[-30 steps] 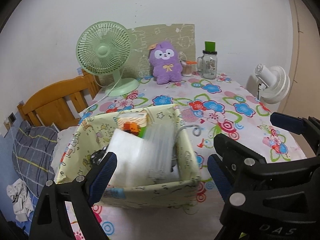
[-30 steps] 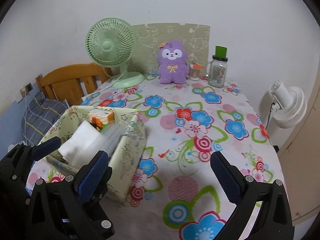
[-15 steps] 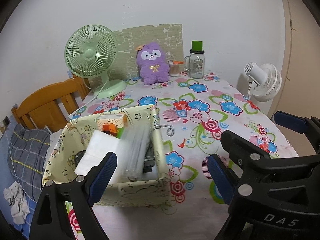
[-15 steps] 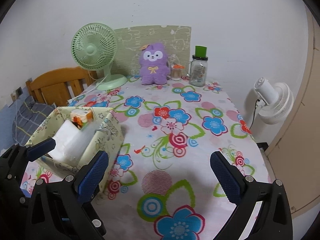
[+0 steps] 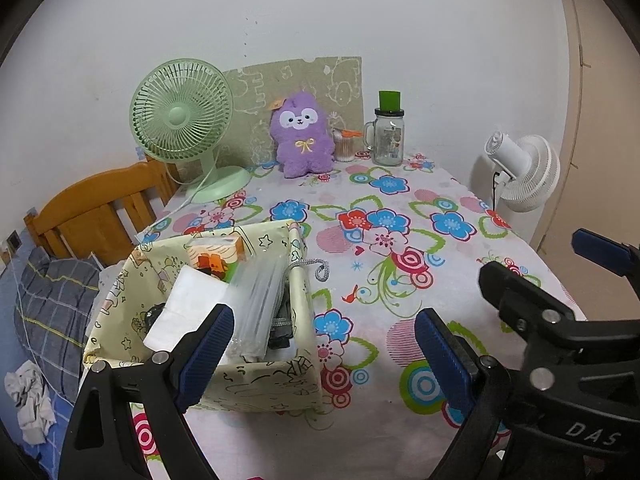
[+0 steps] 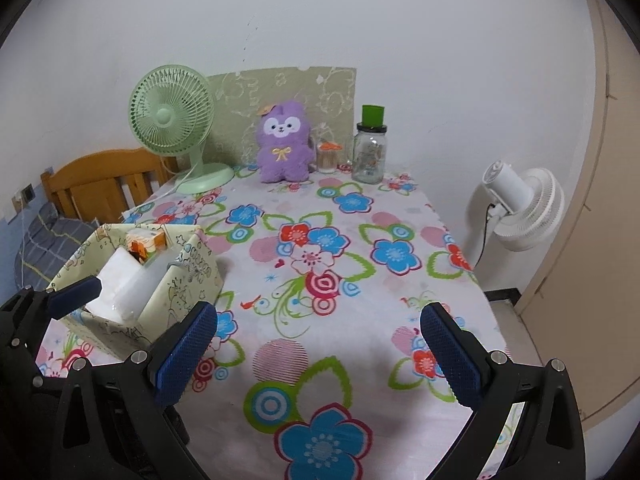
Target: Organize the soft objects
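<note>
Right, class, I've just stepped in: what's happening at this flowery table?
A person holds two grippers over the table. The left gripper and right gripper are both open and empty. The purple plush toy sits untouched by the wall, between the green fan and a glass jar. The fabric basket already holds packets.

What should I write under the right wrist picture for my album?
Open tongs hover over the flowery tablecloth, facing a purple plush toy beside a green fan.
</note>
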